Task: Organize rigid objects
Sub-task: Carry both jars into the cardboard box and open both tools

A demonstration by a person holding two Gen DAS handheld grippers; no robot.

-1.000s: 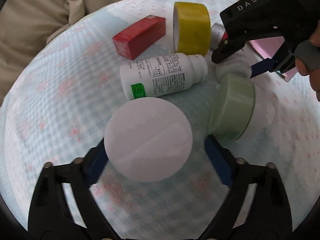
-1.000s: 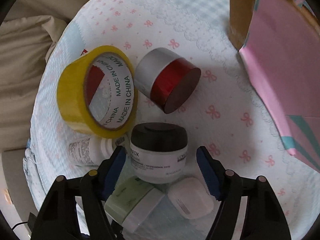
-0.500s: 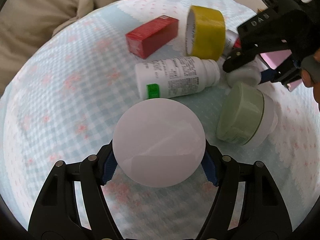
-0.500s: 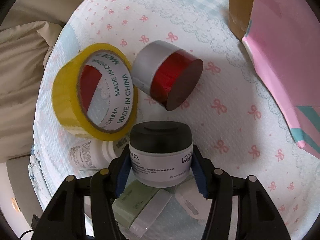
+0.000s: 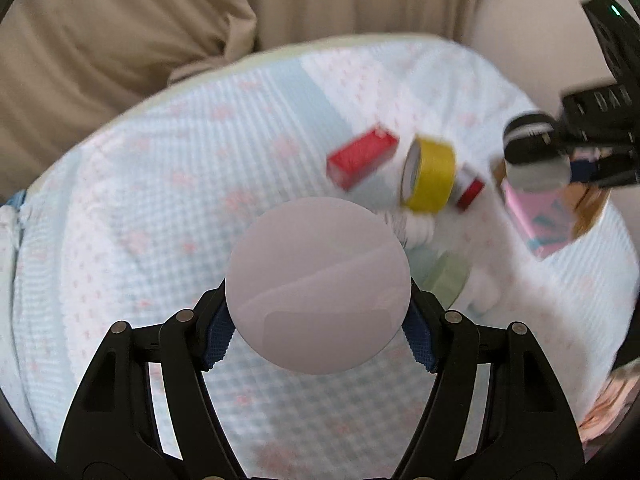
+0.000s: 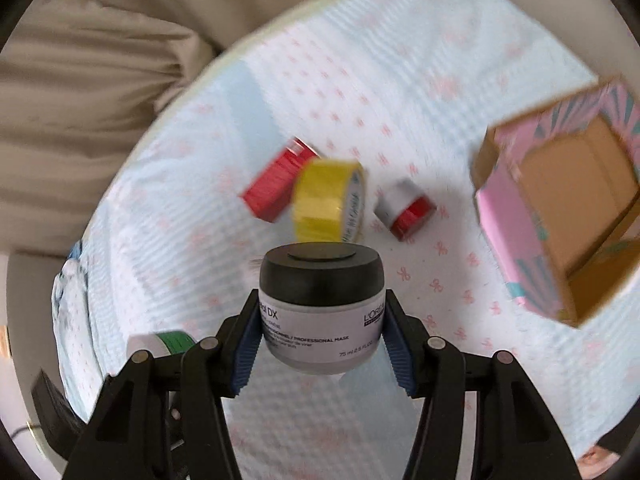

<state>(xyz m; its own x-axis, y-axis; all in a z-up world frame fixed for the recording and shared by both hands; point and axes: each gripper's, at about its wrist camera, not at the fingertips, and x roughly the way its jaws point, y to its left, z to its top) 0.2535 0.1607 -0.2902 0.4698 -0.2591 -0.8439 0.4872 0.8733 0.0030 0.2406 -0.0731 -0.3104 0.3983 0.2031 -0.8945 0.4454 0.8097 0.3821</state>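
While both jaws stay hidden from each other's camera:
Left gripper: clamped on white ball, centre frame.
Right gripper: clamped on black-lidded jar.
Right view only: open pink box, right edge.

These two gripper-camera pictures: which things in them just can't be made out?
- Left wrist view: the white round object in the left tool hides most of the white bottle; motion blur smears the green jar.
- Right wrist view: the black-lidded jar in the right tool covers what lies beneath.
- Right wrist view: blur makes the yellow tape roll print unreadable; the pink box is cut off.
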